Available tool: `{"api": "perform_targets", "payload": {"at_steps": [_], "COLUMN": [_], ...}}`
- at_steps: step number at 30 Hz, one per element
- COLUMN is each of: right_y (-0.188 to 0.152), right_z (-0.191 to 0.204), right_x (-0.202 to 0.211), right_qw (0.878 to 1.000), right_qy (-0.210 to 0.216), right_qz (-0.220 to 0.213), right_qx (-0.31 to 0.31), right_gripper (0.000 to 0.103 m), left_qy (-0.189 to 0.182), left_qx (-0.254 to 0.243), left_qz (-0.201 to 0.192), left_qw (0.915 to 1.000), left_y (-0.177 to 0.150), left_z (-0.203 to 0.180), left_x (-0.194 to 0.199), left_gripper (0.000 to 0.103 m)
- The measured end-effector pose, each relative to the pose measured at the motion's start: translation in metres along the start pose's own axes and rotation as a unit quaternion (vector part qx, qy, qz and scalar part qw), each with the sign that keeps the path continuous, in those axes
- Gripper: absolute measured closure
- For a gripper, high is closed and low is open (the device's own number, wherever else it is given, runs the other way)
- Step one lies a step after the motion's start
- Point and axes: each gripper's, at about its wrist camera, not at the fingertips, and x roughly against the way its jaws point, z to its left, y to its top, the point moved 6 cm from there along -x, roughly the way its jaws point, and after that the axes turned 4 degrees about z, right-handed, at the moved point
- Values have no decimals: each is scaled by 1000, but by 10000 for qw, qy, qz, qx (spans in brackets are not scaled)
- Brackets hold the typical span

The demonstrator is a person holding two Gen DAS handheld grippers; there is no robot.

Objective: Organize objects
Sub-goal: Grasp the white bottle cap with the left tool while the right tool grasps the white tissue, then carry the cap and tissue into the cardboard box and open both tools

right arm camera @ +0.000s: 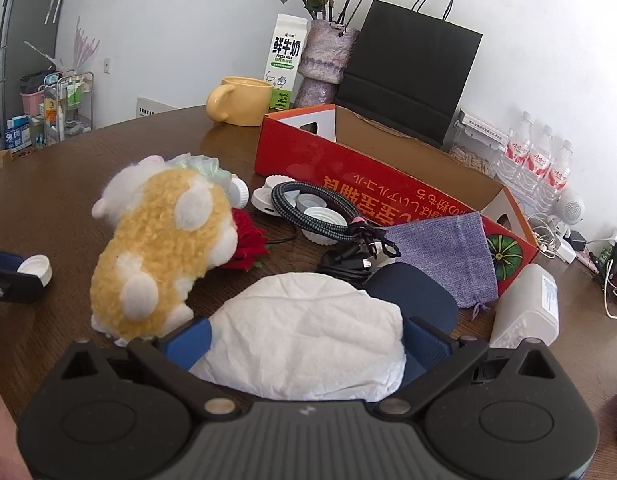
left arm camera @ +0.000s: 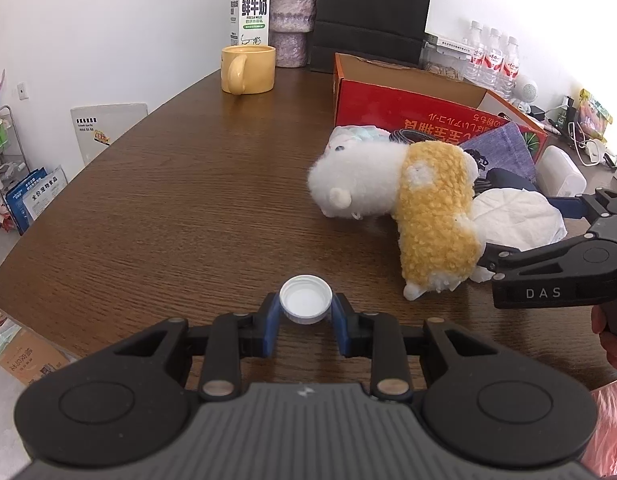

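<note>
My left gripper is shut on a white bottle cap, held just above the brown table; the cap also shows at the left of the right wrist view. My right gripper has its jaws wide around a crumpled white tissue, which also shows in the left wrist view. A yellow and white plush toy lies just left of the tissue, in the right wrist view too. An open red cardboard box stands behind the clutter.
Near the box lie a braided cable, several white lids, a red rose, a purple pouch and a white container. At the back stand a yellow mug, milk carton, vase, black bag and water bottles.
</note>
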Motion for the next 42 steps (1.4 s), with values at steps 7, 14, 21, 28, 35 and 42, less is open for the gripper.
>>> {"api": "perform_targets", "payload": {"at_steps": [7,14,21,28,35,42], "right_y": [-5,-10,-15,-10,6,28], "right_z": [2,-6,-25,-36,-51,-74], "right_x": [-1,15,36,67,83,83], "right_qw": [9998,9989,9932,9862,9818,9773], "right_qy": [50,-80,520,669,622,602], "right_qz": [-212,-446,-651,-1112,-1447,-1681], "right_qx": [-6,-107,-813,-1033,-1058,-1137], "right_gripper": [6,71,93,97,97,97], "left_qy": [20,13,35,-73,-176,-243], "left_qx": [-23,-116,-235,-382,-542,-608], "left_qz": [-15,-95,-289,-553,-798,-915], "left_qw": [10000,9999,9993,9977,9952,9937], "left_y": [2,0,2,19,50,92], "left_z": [-4,-13,-23,-43,-65,-84], "left_x": [2,12,28,41,42,29], "left_gripper": [75,75,75,75,75,75]}}
